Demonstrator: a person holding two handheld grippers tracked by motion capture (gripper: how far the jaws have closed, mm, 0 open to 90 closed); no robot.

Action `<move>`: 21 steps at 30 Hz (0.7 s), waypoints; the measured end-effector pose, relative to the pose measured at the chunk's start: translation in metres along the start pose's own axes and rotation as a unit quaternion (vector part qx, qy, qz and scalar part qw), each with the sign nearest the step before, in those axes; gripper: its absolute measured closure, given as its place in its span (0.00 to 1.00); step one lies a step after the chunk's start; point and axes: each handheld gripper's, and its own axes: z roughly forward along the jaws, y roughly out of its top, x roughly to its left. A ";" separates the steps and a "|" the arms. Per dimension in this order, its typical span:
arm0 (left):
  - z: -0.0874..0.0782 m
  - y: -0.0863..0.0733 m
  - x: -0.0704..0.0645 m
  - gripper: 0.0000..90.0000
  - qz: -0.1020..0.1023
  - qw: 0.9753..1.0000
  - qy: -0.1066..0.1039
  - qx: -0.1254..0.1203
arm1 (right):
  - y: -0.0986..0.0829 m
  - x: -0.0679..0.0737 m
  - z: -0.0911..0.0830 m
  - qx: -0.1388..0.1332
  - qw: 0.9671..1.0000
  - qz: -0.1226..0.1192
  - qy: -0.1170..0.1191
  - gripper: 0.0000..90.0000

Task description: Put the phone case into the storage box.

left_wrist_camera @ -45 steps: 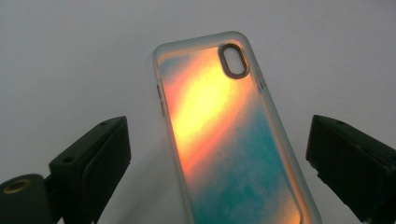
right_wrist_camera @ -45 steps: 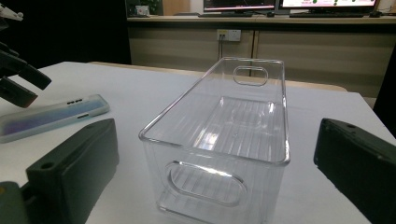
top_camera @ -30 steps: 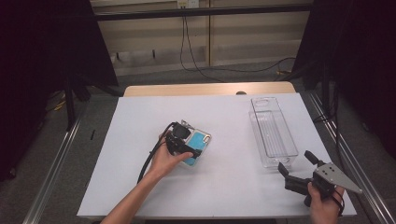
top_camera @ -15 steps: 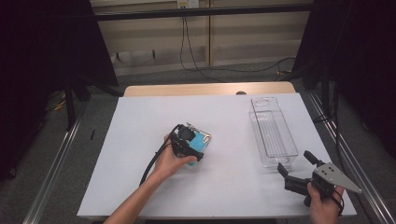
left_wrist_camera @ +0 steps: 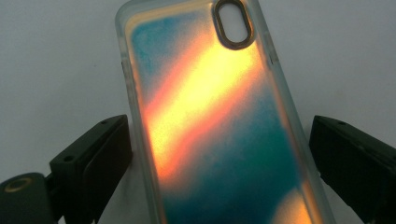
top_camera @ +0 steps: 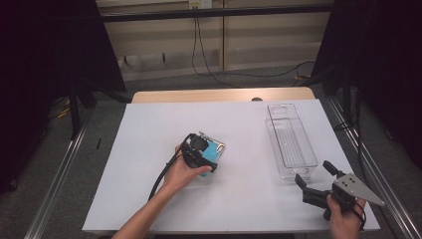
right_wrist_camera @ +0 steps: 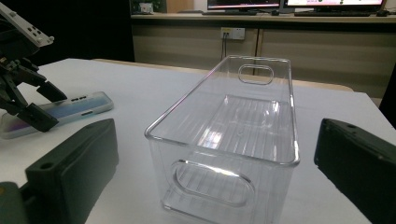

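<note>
White table [top_camera: 149, 199]: left hand-held gripper [top_camera: 205, 158] straddles phone case [left_wrist_camera: 219, 130].

A glossy, iridescent finish is being shown by the phone case [left_wrist_camera: 219, 126], its translucent plastic rim looking smooth at the centre of the left gripper view. Matt black plastic is being seen on the jaws of the left gripper [left_wrist_camera: 219, 154] at the lower corners. In the right gripper view, clear glossy plastic with ribbed walls is being shown by the bin [right_wrist_camera: 229, 135] at centre. A matt white, paper-like surface is being presented by the table [top_camera: 149, 124].
</note>
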 end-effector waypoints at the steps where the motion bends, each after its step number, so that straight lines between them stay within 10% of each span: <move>1: 0.000 0.000 0.001 0.07 0.000 1.000 -0.003 0.001 | 0.000 0.000 0.000 0.000 1.000 0.000 0.000 0.00; 21: -0.005 0.003 0.001 0.18 -0.001 1.000 -0.006 0.013 | -0.001 0.000 0.001 0.004 1.000 -0.002 0.005 0.00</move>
